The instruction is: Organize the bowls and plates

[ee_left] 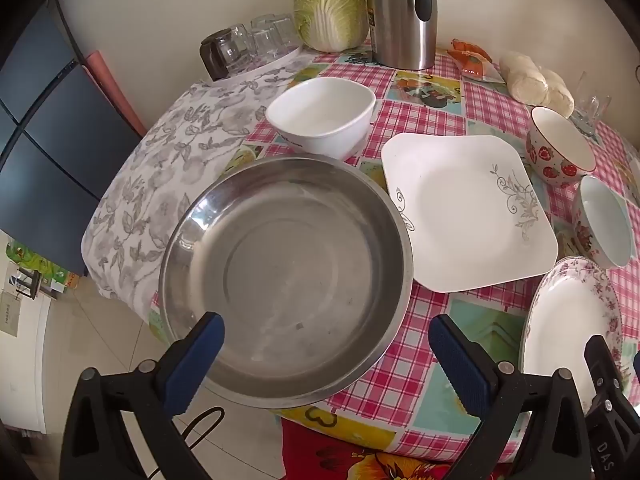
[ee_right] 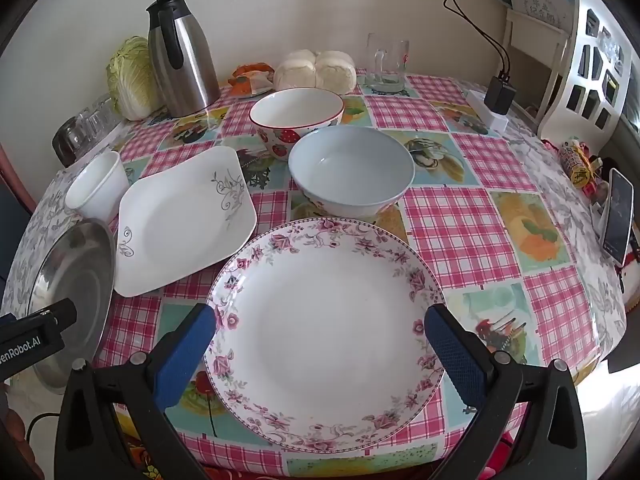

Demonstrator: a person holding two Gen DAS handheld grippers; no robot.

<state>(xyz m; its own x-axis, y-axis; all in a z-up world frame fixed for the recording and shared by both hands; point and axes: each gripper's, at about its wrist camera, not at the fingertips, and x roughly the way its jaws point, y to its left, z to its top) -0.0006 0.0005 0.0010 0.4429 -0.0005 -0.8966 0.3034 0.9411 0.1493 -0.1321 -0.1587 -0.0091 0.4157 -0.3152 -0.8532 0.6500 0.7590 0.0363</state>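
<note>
Plates and bowls sit spread over the checked tablecloth [ee_right: 452, 224], none stacked. Near edge: steel basin [ee_left: 286, 276] on the left, overhanging the table edge; floral round plate [ee_right: 326, 332] on the right. Square white plate [ee_left: 468, 210] lies between and just behind them, its corner tucked against the basin rim. Behind it, a white square bowl [ee_left: 322, 114] at left, strawberry bowl [ee_right: 296, 116] and pale blue bowl [ee_right: 352, 170] at right, those two touching or nearly so.

Left gripper [ee_left: 326, 354] hangs over the basin, jaws wide apart, nothing held. Right gripper [ee_right: 320, 346] hangs over the floral plate, jaws equally wide, empty.

Right view only: phone [ee_right: 618, 216], charger block [ee_right: 500, 94], glass mug [ee_right: 386, 62]. Left view only: dark cabinet [ee_left: 60, 136] and floor.

Floral plate is cut off in the left view; basin is half cropped in the right view.

Far side: thermos jug [ee_right: 182, 54], cabbage [ee_left: 330, 4], bagged buns [ee_right: 316, 68], upturned glasses [ee_left: 256, 42].
</note>
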